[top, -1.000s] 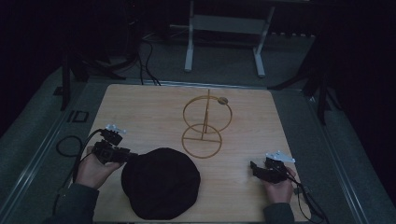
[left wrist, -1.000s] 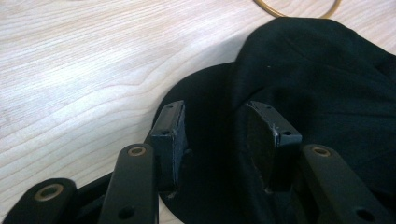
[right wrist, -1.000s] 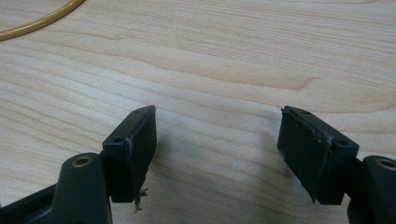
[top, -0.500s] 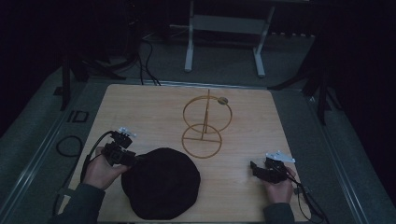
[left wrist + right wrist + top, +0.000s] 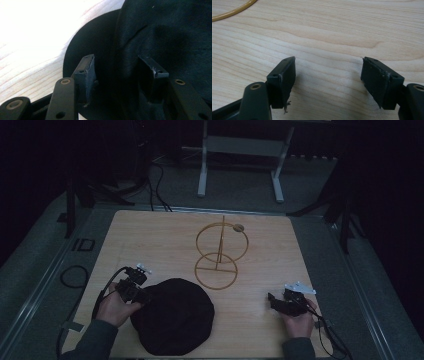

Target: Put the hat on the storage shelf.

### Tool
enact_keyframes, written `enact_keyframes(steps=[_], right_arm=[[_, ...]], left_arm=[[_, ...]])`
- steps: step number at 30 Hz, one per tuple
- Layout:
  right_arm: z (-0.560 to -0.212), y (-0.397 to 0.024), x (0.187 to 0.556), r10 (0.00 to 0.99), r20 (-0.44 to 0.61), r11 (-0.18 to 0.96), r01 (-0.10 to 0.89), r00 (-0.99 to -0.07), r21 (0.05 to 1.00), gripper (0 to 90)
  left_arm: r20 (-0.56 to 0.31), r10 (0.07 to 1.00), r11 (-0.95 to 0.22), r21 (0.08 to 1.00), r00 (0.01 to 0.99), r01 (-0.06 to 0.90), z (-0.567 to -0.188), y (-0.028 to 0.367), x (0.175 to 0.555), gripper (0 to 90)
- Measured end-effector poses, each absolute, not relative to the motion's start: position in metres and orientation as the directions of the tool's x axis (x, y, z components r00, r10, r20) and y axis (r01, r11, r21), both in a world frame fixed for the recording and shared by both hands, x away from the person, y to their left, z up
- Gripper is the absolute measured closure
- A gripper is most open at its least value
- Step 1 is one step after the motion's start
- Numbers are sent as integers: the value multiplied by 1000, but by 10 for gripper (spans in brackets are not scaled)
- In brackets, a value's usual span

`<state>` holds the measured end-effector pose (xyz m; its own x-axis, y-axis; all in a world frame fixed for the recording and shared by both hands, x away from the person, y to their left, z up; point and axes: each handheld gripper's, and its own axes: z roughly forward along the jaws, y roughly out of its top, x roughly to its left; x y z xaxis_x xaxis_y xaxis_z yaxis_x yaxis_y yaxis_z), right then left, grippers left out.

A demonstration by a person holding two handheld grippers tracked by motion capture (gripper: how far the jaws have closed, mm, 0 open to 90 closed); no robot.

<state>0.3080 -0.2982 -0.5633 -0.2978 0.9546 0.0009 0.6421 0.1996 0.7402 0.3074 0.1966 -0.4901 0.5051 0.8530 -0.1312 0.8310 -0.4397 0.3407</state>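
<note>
A: High view: a black hat (image 5: 172,316) is seen lying flat near the tabletop's (image 5: 150,240) near edge, left of its middle, with the left gripper (image 5: 141,296) set at the hat's left rim. What is added by the left gripper view?

B: Detail is added there. The jaws are seen spread, having just been opening, with the hat's brim (image 5: 87,47) and a fold of its crown lying between the pads; no pressing on the cloth is made out.

A: And which way is the hat pointed?

B: It is rounded, so no clear long axis can be told; the crown is turned upward.

A: The right gripper (image 5: 275,301)?

B: It is held near the near right corner, jaws wide apart over bare wood, nothing gripped. A curve of the gold wire stand (image 5: 234,10) is caught in the right gripper view; the whole stand is shown upright mid-table from above.
</note>
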Motion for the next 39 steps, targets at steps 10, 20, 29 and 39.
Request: enact_keyframes(steps=[10,20,29,39], right_arm=[[-563,-298,308,955,1,200,643,-297,740,280],[-563,-298,308,955,1,200,643,-298,740,279],[-563,-298,308,954,1,200,642,-298,740,279],[-563,-298,308,954,1,201,642,-299,740,279]], left_arm=[[-8,865,-473,315,501,823,-496,177,305,471],[77,870,-487,282,486,827,-495,169,306,668],[-32,876,-454,279,481,846,-488,182,314,781],[-146,880,-403,277,452,873,-485,199,321,783]])
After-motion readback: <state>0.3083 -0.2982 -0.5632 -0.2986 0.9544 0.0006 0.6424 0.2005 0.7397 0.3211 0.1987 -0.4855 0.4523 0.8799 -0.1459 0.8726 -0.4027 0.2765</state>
